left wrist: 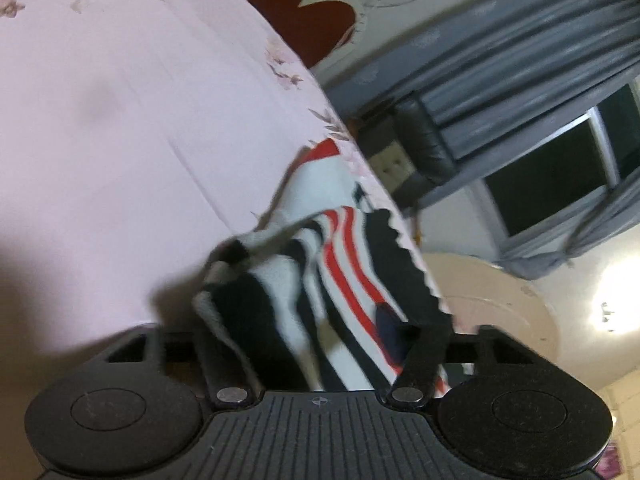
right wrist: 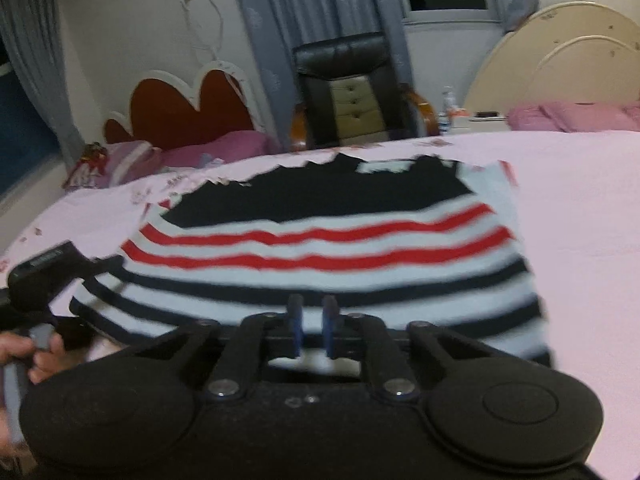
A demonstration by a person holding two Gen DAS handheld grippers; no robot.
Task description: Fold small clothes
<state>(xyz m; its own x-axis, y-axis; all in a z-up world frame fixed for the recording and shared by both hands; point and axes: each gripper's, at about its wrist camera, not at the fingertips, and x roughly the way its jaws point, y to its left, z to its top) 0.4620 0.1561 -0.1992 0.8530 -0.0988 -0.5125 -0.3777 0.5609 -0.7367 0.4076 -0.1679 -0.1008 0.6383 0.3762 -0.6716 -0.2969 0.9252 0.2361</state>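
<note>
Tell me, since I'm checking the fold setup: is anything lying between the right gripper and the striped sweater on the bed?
Nothing visible does. The right gripper sits right at the near hem of the striped sweater, which lies on the pink bedsheet.

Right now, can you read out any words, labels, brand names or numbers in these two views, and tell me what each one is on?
None can be read.
Label on the left gripper: pale lettering, too blurred.
Mark on the left gripper's ribbed body, left wrist view: a small compass-like emblem, no words.
Striped sweater: no text visible.
</note>
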